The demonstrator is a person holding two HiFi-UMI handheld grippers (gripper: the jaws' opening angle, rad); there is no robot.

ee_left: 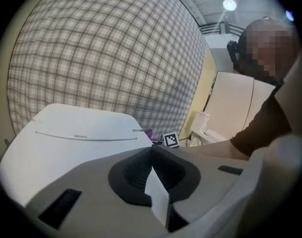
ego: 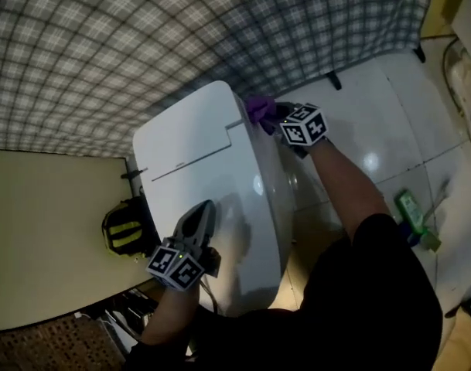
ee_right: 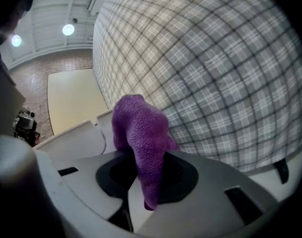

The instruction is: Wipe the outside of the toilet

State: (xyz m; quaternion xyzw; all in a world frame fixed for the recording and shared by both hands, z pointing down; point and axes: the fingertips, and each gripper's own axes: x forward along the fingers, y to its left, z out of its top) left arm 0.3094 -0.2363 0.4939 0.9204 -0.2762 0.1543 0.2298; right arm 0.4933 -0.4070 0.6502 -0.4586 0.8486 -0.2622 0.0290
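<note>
A white toilet (ego: 212, 168) with its lid down stands against a plaid wall. My right gripper (ego: 275, 120) is shut on a purple cloth (ego: 258, 109) and holds it at the toilet's right rear side, near the lid hinge. The cloth (ee_right: 138, 133) bulges out between the jaws in the right gripper view. My left gripper (ego: 202, 213) rests over the front part of the lid, jaws together with nothing between them. In the left gripper view the lid (ee_left: 81, 133) stretches ahead, and the right gripper's marker cube (ee_left: 171, 140) shows beyond it.
A cream panel (ego: 42, 238) runs along the left of the toilet, with a black-and-yellow object (ego: 125, 230) beside it. A green bottle (ego: 411, 211) lies on the white tiled floor (ego: 374, 122) at the right. The plaid wall (ego: 181, 29) closes the back.
</note>
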